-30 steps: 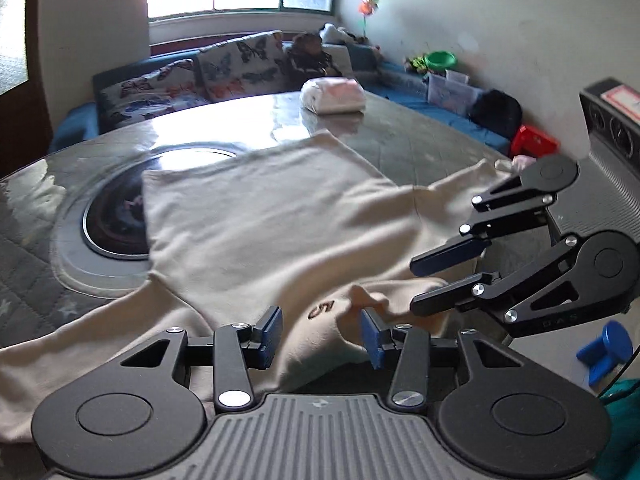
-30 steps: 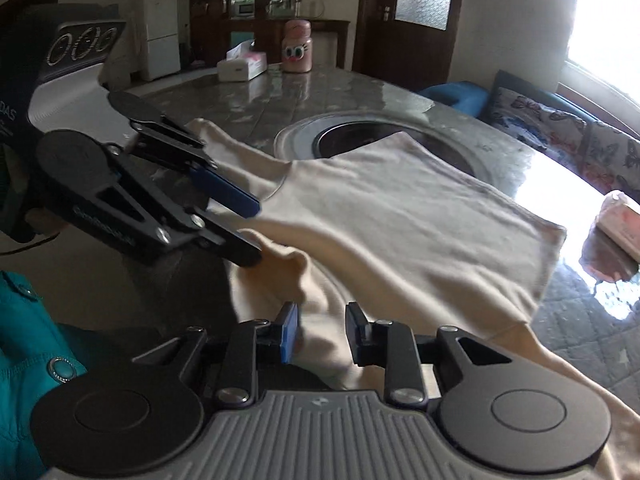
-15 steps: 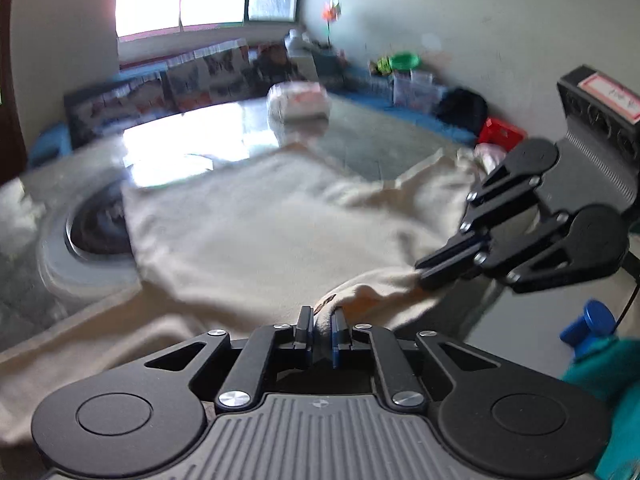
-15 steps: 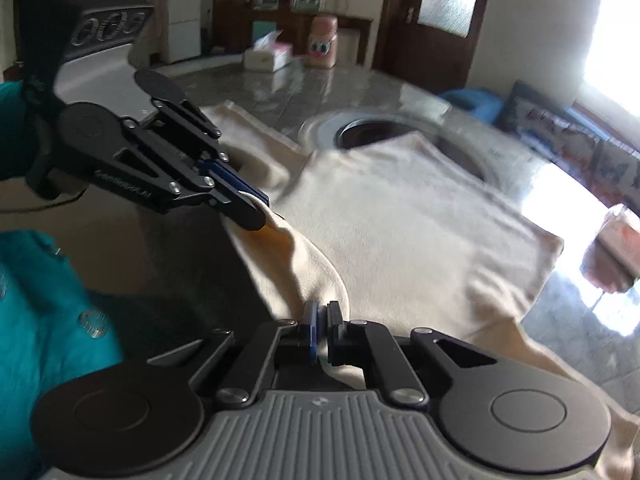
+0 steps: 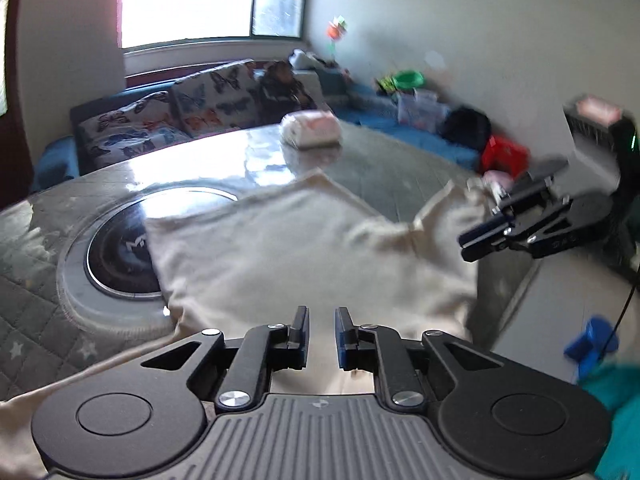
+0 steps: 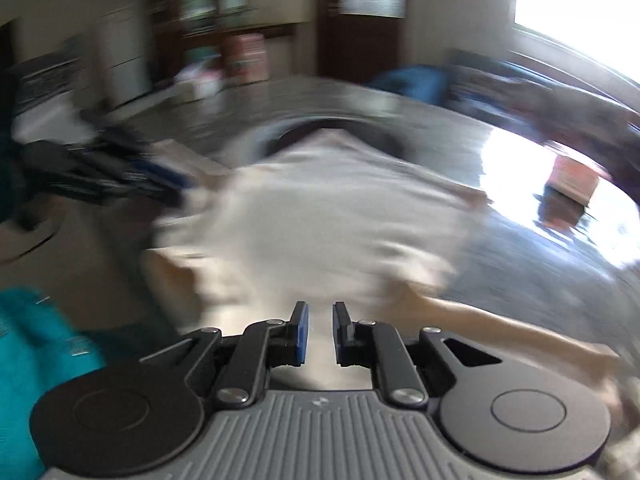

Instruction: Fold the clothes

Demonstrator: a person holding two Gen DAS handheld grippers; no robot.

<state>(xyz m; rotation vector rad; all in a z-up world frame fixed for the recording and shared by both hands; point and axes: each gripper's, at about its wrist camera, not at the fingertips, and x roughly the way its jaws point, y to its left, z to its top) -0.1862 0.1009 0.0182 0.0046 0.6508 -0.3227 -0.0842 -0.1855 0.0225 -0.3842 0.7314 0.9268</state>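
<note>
Both grippers show a gap between their blue-padded jaws. We see the left gripper [image 5: 321,334] low at the near edge of the table [image 5: 400,176], its two fingers parted a little way, with cream cloth visible in the gap and beneath them; the fingers do not seem to be pressing on the cloth, though we cannot tell for sure whether they touch it. Our right gripper [image 6: 319,334] has its fingers apart by about the same small amount, cloth again showing through the gap; that view is heavily smeared by motion blur, so contact there is unclear too. In the left wrist view the right gripper [image 5: 486,238] appears at the right side, raised above the table edge and pointing left toward the garment, its fingers looking close together in profile. In the right wrist view the left gripper [image 6: 160,188] is a dark blur at the left, pointing right toward the cloth.

The cream garment [image 5: 304,248] lies spread on the table, its far part overlapping the round dark inset [image 5: 116,256] in the tabletop, and a sleeve-like part [image 5: 452,208] rises slightly toward the right. A folded pale bundle [image 5: 311,134] sits farther back on the table, well apart from the garment. Teal fabric [image 6: 36,356] shows at the lower left of the right wrist view.
</note>
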